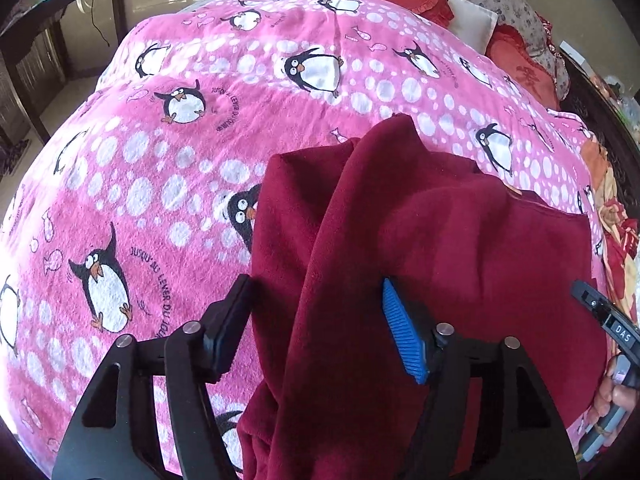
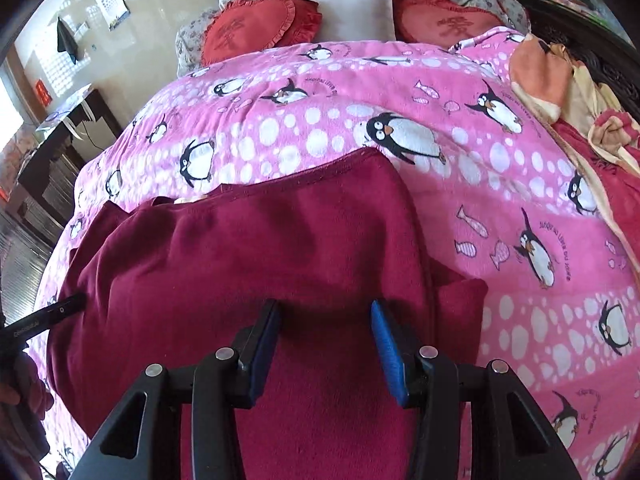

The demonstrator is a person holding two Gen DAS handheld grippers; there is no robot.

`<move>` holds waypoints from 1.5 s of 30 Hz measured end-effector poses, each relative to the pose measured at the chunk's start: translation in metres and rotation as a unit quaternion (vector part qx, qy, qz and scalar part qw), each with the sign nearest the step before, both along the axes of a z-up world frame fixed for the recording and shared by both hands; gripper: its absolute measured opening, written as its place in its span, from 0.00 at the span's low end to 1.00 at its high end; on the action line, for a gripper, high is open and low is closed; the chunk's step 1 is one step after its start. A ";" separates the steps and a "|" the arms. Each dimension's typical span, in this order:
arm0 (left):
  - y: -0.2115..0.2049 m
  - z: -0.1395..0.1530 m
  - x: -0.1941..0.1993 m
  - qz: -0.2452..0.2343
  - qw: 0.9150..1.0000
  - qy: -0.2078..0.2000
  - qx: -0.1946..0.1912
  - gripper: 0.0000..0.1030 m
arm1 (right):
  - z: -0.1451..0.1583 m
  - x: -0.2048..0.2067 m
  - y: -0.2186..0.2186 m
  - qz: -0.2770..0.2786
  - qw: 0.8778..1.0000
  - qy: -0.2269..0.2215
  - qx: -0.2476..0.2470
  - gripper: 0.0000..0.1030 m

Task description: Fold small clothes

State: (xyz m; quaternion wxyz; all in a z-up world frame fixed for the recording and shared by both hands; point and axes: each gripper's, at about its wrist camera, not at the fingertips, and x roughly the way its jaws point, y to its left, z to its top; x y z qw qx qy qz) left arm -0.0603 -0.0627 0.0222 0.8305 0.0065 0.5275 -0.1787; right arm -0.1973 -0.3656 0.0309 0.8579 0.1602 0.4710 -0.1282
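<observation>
A dark red fleece garment (image 1: 460, 248) lies on a pink penguin-print blanket (image 1: 160, 184) on a bed. In the left wrist view a raised fold of the garment runs between the fingers of my left gripper (image 1: 316, 320), whose jaws stand wide apart. In the right wrist view the garment (image 2: 256, 248) lies mostly flat, its hemmed edge at the far side. My right gripper (image 2: 324, 344) hovers over its near part with the jaws apart and nothing between the pads. The right gripper's side shows at the left wrist view's right edge (image 1: 612, 328).
Red heart-shaped cushions (image 2: 256, 28) and a white pillow (image 2: 352, 12) lie at the head of the bed. Orange and red cloth (image 2: 568, 92) is piled along the bed's right side. A dark desk (image 2: 68, 128) stands on the left by the wall.
</observation>
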 end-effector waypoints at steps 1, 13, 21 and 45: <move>0.001 -0.002 0.001 0.001 1.000 0.003 -0.003 0.67 | 0.003 0.000 0.001 -0.002 1.000 0.003 -0.002 0.44; 0.022 0.014 -0.026 0.007 1.000 -0.006 -0.005 0.67 | 0.061 0.047 0.095 0.095 0.994 -0.042 0.039 0.44; 0.057 0.018 -0.051 0.028 0.999 0.007 -0.039 0.67 | 0.049 0.118 0.169 0.176 0.981 -0.033 0.069 0.44; 0.069 0.003 -0.048 0.033 0.995 0.047 -0.080 0.67 | -0.009 0.200 0.238 0.239 0.970 0.033 0.014 0.07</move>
